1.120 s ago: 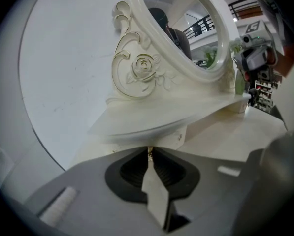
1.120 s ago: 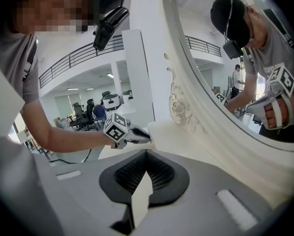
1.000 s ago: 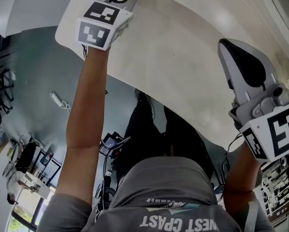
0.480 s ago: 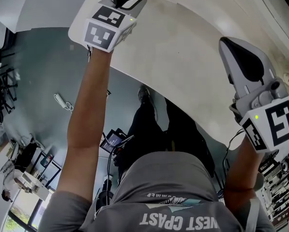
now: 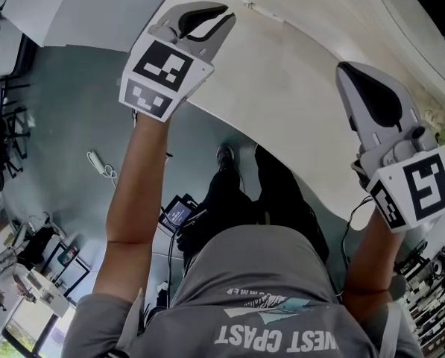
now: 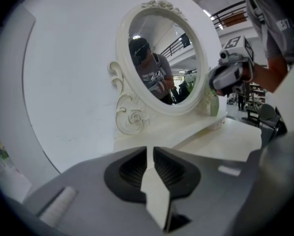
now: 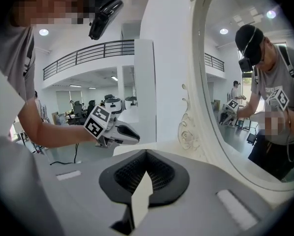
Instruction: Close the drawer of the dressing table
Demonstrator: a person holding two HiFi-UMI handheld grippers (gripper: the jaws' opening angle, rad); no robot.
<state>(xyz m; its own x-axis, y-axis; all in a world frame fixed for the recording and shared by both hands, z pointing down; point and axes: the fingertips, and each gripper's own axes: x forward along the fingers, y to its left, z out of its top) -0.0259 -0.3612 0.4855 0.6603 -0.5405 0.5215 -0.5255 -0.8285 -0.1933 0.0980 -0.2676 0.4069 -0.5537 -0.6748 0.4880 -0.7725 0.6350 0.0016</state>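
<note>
the left gripper (image 6: 147,154) has its jaws pressed together with nothing between them, and the right gripper (image 7: 146,159) is likewise closed and empty. in the head view the left gripper (image 5: 211,17) points at the front left edge of the dressing table (image 5: 282,73), its tip just over the cream top; whether it touches cannot be told. the right gripper (image 5: 352,77) lies over the right part of the top, near the front edge, well apart from the left one. the drawer cannot be made out in any view; only the tabletop and its curved front edge show, running between the two grippers. the left gripper view looks along the top toward the oval mirror (image 6: 161,58) standing at the back edge, with the right gripper (image 6: 230,75) beside it. the right gripper view has the mirror (image 7: 255,107) close on its right and the left gripper (image 7: 112,129) beyond the table's far edge. the person (image 5: 274,297) stands against the front edge, legs below it, on a grey floor (image 5: 58,125) where a white power strip (image 5: 99,162) lies.
</note>
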